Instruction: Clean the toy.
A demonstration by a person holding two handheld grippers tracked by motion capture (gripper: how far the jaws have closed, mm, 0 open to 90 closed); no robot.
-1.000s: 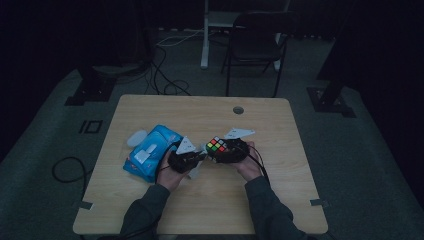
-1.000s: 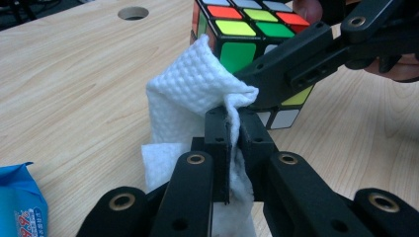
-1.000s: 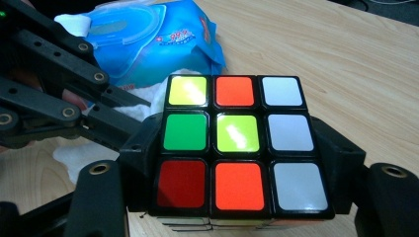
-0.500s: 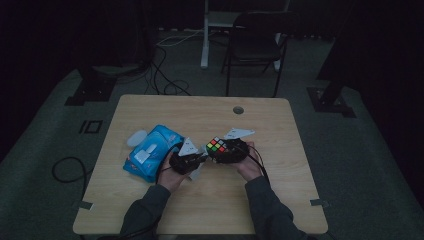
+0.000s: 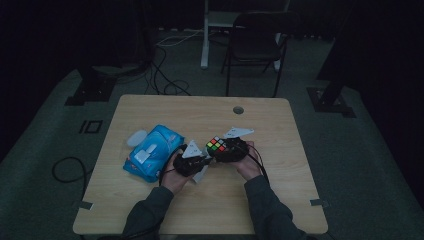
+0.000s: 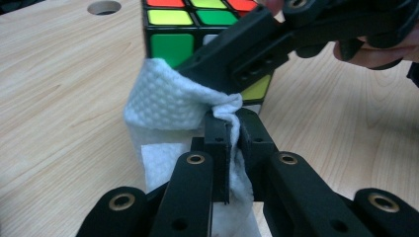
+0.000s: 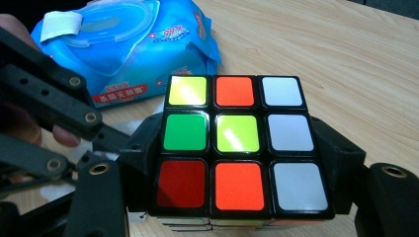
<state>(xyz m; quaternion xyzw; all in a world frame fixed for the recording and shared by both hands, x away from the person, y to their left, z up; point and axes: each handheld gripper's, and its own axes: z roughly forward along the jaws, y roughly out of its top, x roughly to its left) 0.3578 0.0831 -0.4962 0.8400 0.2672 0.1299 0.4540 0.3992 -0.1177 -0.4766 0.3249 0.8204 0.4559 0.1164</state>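
On a pale wooden table (image 5: 150, 200) in a dark room, the right gripper (image 7: 237, 197) is clamping a multicoloured puzzle cube (image 7: 237, 148); the left gripper (image 6: 230, 133) is pinching a white textured wipe (image 6: 173, 108) against it, beside a blue wipes pack (image 5: 152, 152).

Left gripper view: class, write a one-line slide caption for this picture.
Left gripper pinches a white wipe against the cube held by the right gripper above a wooden table.

Cube (image 6: 207, 29) cut off above; wipe (image 6: 168, 113) hides its corner.
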